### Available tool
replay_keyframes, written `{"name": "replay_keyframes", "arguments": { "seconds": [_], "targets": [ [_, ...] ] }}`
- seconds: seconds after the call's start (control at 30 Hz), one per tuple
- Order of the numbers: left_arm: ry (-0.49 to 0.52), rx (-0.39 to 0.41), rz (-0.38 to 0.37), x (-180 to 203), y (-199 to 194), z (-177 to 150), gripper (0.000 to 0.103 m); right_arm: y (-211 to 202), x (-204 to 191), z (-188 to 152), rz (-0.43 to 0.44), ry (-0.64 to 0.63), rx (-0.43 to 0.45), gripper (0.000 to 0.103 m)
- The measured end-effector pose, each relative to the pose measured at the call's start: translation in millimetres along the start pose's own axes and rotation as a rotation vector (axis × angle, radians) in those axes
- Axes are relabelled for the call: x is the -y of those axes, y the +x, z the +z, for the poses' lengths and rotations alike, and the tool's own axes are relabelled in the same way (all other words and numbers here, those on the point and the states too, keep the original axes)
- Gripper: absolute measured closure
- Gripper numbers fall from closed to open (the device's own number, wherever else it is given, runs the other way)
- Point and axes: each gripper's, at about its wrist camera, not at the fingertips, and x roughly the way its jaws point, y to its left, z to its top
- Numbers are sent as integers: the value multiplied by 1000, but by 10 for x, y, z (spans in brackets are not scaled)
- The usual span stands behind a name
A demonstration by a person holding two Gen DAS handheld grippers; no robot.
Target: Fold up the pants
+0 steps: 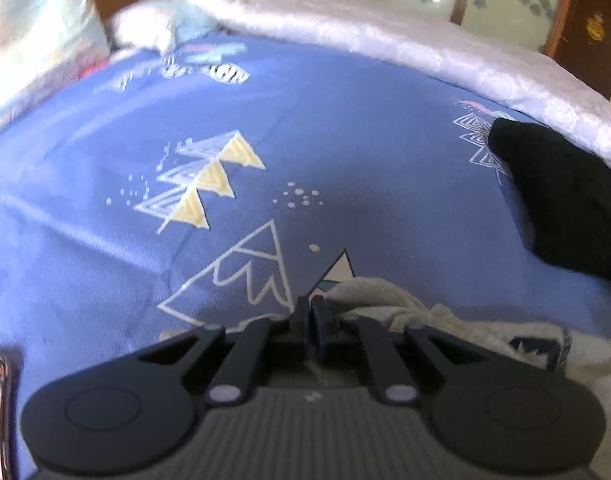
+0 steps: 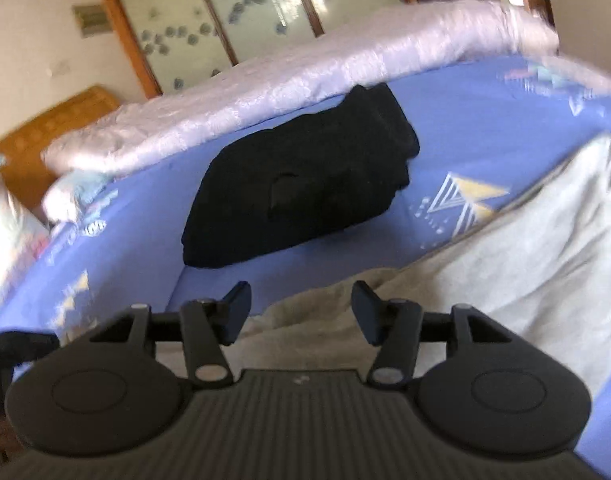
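From the left wrist: left hand-held gripper (image 1: 311, 312) pinched fully together low over the blue patterned bedsheet (image 1: 105, 240), tips right at the edge of the beige pants (image 1: 385, 300); cannot tell whether any cloth is caught between the pads. Only a crumpled corner of the pants visible here, bottom right, the rest cut off. Just one end of the folded black garment (image 1: 565, 200) seen at the right edge.

From the right wrist: right hand-held gripper (image 2: 301, 308) parted about halfway, nothing pressed between the fingers, hovering above the pants (image 2: 505, 260), spread wide toward the right and running out of frame. Black garment (image 2: 305, 184) shown whole, lying near the white quilt (image 2: 305, 80) along the far side of the bed. Both views blurred, room edges hard to make out.
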Motion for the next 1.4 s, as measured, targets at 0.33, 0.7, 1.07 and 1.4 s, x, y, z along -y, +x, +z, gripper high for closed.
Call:
{"name": "replay_keyframes", "arguments": {
  "seconds": [0.33, 0.7, 1.07, 1.4],
  "targets": [
    [11, 38, 6, -24, 73, -33, 96, 408, -214, -103, -132, -130, 9, 100],
    [11, 65, 64, 22, 151, -40, 94, 893, -90, -15, -200, -148, -30, 95],
    [38, 74, 96, 85, 164, -50, 93, -912, 1950, 505, -261, 413, 291, 53],
    [90, 81, 158, 201, 195, -71, 93, -759, 3293, 564, -198, 760, 216, 39]
  ]
}}
